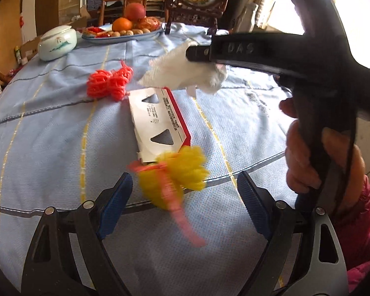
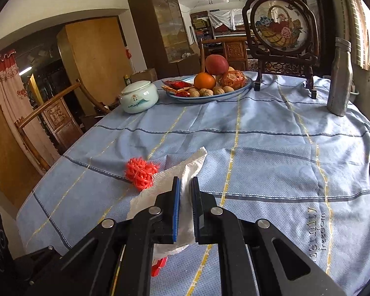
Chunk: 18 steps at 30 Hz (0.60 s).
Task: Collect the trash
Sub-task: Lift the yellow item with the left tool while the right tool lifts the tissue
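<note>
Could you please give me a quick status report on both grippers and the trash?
Right gripper shut on white tissue, lifted. Left gripper open over yellow mesh, not gripped. Red mesh and flattened carton remain on tablecloth.

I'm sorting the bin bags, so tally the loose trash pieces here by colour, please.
White: 2, the tissue and the flattened carton.
Orange-red: 1, the net wad.
Yellow: 1, the yellow net wad.
Total: 4.
</note>
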Tool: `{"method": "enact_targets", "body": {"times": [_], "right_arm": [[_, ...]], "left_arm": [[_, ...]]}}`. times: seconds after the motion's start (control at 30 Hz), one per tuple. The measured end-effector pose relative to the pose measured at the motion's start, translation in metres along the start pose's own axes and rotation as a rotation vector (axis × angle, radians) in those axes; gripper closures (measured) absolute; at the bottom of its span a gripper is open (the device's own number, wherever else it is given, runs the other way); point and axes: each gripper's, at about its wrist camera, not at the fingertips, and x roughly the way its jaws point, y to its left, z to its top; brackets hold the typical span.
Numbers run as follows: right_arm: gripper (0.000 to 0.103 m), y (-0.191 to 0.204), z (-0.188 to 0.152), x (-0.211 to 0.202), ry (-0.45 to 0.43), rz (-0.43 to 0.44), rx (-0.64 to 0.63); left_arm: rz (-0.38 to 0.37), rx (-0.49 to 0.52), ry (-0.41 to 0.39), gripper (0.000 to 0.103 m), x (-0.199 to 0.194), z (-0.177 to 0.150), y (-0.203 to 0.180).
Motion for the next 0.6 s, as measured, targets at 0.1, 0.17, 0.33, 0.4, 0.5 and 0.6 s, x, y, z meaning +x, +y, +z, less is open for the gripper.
{"method": "enact_targets", "body": {"times": [0.1,0.17,0.33,0.4,0.5,0.6], "right_arm": [[0.093,-0.003,-0.001,-0.002,-0.004,-0.004,0.002],[0.093,-0.003,-0.003,-0.004,-0.004,-0.003,0.000],[0.093,-0.003,-0.012,-0.020,-0.040,-0.034,-0.016],[0.093,-0.004,-0.018,-0.029,-0.049,-0.049,-0.017],[0.093,-0.007,-0.026,-0.045,-0.059,-0.064,-0.014],[0.093,-0.008,-0.032,-0.068,-0.089,-0.088,-0.027]], "left_arm": [[0.027,-0.031,0.025,0.054,0.006,0.003,0.003],[0.043,-0.062,0.018,0.058,0.005,0.005,0.008],[0.092,-0.084,-0.041,0.063,-0.015,0.005,0.014],[0.124,-0.075,-0.067,0.063,-0.025,0.005,0.013],[0.143,-0.066,-0.095,0.063,-0.038,0.006,0.009],[0.155,-0.061,-0.119,0.063,-0.047,0.005,0.001]]}}
